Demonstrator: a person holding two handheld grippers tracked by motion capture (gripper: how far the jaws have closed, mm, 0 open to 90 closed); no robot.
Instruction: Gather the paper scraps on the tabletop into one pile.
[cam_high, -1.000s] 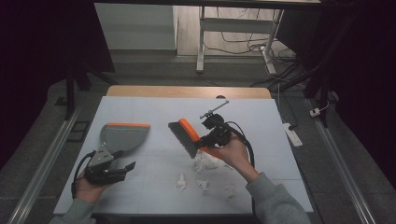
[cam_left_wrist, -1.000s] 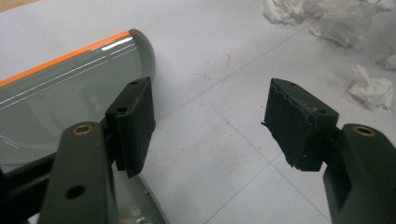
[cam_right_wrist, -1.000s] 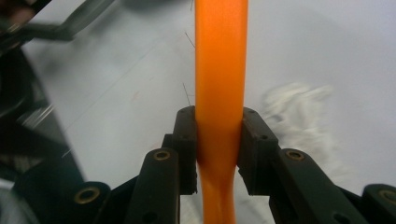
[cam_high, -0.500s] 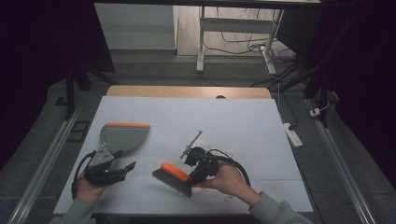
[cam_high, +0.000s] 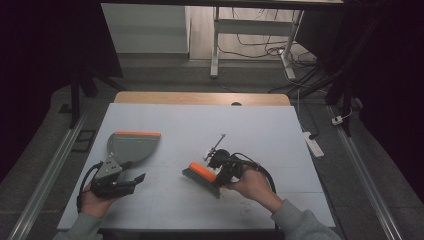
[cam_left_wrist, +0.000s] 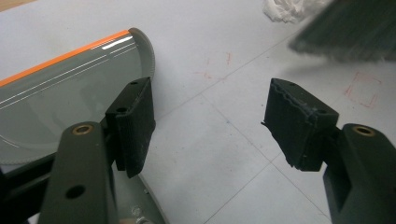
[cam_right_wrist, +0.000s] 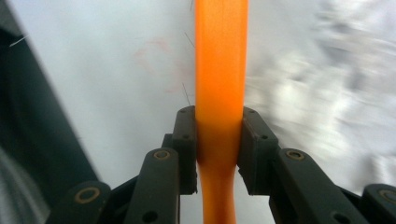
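Observation:
A hand brush (cam_high: 200, 175) with an orange handle (cam_right_wrist: 220, 60) and dark bristles (cam_left_wrist: 345, 28) lies low over the white table, front centre. My right gripper (cam_high: 225, 172) is shut on that handle (cam_right_wrist: 219, 116). A grey dustpan (cam_high: 132, 145) with an orange lip (cam_left_wrist: 65, 56) rests on the table at the left. Just in front of it, my left gripper (cam_high: 120, 181) stands open with nothing between its jaws (cam_left_wrist: 210, 121). White crumpled paper (cam_left_wrist: 285, 9) lies beyond the brush, and blurred white scraps (cam_right_wrist: 327, 93) show beside the handle.
The white table top (cam_high: 200, 125) has a wooden strip (cam_high: 200, 97) along its far edge. A power strip (cam_high: 313, 142) lies off the right edge. A few white scraps (cam_high: 243, 207) sit by the right wrist. Metal rails run along both sides.
The right gripper brought the brush down from mid-table toward the front, over the paper scraps, then shifted slightly back. The left gripper and dustpan stayed put.

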